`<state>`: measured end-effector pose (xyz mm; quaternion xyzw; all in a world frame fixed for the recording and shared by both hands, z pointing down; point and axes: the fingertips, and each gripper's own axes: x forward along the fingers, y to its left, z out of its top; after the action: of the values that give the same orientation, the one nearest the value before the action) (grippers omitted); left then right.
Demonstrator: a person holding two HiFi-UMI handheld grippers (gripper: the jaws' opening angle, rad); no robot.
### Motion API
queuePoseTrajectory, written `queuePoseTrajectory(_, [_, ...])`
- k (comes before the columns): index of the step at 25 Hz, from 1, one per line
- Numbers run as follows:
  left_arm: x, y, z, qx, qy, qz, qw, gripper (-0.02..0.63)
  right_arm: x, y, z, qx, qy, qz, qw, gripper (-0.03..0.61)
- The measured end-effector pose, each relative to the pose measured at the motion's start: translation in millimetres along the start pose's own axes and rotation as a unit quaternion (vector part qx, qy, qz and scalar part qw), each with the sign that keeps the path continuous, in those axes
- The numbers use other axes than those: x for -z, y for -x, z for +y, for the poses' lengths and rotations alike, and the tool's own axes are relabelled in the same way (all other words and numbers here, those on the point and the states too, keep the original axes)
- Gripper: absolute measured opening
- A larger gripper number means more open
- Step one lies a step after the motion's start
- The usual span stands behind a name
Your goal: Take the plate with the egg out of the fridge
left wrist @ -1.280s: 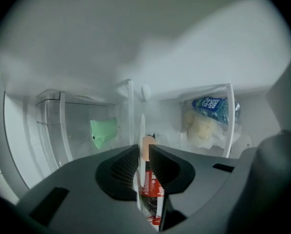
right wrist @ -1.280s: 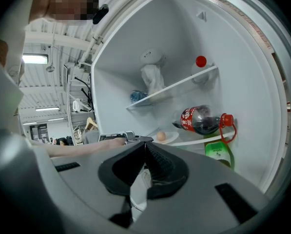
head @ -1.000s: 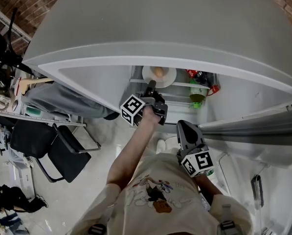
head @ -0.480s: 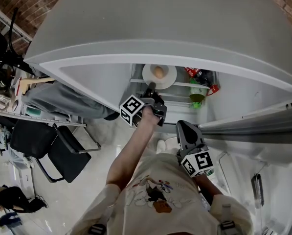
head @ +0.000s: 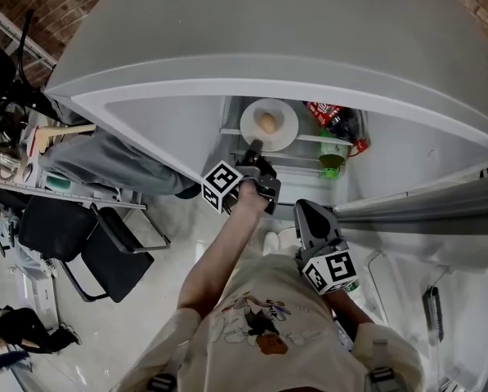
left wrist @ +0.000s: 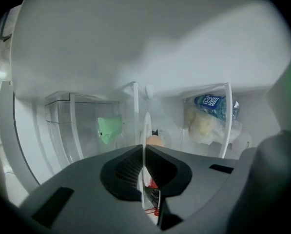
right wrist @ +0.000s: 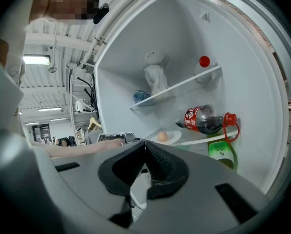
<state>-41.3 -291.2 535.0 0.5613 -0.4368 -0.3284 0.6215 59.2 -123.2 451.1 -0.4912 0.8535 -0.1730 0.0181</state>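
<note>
A white plate with a brown egg on it rests on a shelf of the open fridge. My left gripper reaches in from below, shut on the plate's near rim. Seen from the left gripper view, the plate stands edge-on between the closed jaws, with the egg just behind. My right gripper hangs lower, outside the fridge, shut with nothing in it. Its own view shows the plate and egg further in.
A cola bottle lies on the same shelf to the right of the plate, above a green container. A white bag sits on the upper shelf. The fridge door stands at the right. A black chair is at left.
More of the plate now shows below the fridge's top edge, and it has come slightly outward with the left gripper on its rim. The right gripper has not moved.
</note>
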Motion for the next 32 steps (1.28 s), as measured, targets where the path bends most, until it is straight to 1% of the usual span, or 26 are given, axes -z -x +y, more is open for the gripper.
queuePoseTrajectory(5, [-0.5,8.7,-2.6,0.000,0.000,-0.001,1.0000,0.021,-0.3,-0.8,6.3,-0.006,0.001,0.000,1.000,0.006])
queuePoseTrajectory(9, [-0.7,15.1,-6.8,0.005,-0.004,-0.001,1.0000,0.021,-2.4,-2.1,9.9,-0.014,0.013,-0.001,1.000,0.006])
queuePoseTrajectory(14, [3.0,23.7,-17.0,0.019,-0.008,0.002,0.9998,0.021,-0.8,-1.8,9.1,-0.009,0.005,-0.004,1.000,0.006])
queuePoseTrajectory(18, [4.6,31.9,-23.5,0.023,-0.007,0.001,0.9997,0.021,-2.3,-3.1,11.8,-0.014,0.015,-0.004,1.000,0.006])
queuePoseTrajectory(22, [7.9,39.8,-28.6,0.023,-0.007,0.004,0.9997,0.021,-1.1,-3.8,12.6,-0.012,0.009,-0.006,1.000,0.006])
queuePoseTrajectory(29, [12.1,52.5,-34.1,0.021,-0.012,0.009,0.9997,0.021,-1.1,-3.3,15.9,-0.014,0.017,-0.007,1.000,0.006])
queuePoseTrajectory(32, [12.6,58.0,-36.9,0.021,-0.011,0.007,0.9997,0.021,-0.3,-2.6,15.4,-0.009,0.009,-0.008,1.000,0.006])
